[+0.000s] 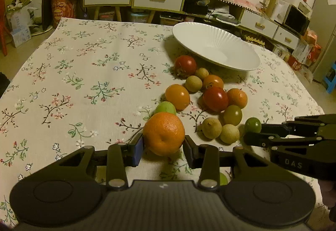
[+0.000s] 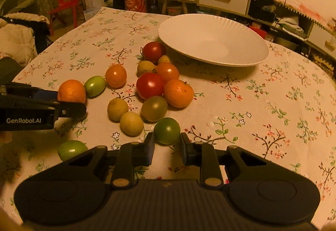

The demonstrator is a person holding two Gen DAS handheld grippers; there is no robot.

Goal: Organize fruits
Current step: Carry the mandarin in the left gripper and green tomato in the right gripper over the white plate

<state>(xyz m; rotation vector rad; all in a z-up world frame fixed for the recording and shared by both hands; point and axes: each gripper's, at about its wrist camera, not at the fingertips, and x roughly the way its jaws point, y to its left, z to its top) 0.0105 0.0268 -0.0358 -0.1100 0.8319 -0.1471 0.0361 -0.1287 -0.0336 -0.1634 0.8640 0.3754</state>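
Two grippers are down among the fruit on the flowered tablecloth [image 1: 84, 58], and both are pinching something. Biggest thing on the cloth is the white ribbed plate [image 2: 247, 29], sitting towards the far edge of the table on the right, nothing in it. Next, the left gripper [image 1: 163, 147]: its blue pads are pressed against either side of a big orange mandarin [image 1: 163, 133], right at the near left end of the fruit cluster, with a pale green fruit [image 1: 166, 107] tucked just behind it. Over to the right gripper [image 2: 167, 147], and its fingers are clamped on a dark green tomato [image 2: 167, 130], the nearest piece of the bunch on that side; the left wrist view shows the same tomato [image 1: 253, 125] at the tip of those black fingers. Between the grippers and the plate lies the loose pile: a red tomato [image 2: 150, 85] in the middle, touching an orange mandarin [image 2: 178, 93] to its right and an olive-green tomato [image 2: 154, 108] just in front. Another red tomato [image 2: 154, 51] sits just beside the plate's near rim. Two small yellowish round fruits [image 2: 124, 116] lie touching, just left of the held green tomato. One lime-green fruit [image 2: 71, 149] lies alone near the front edge, beside the right gripper's frame.
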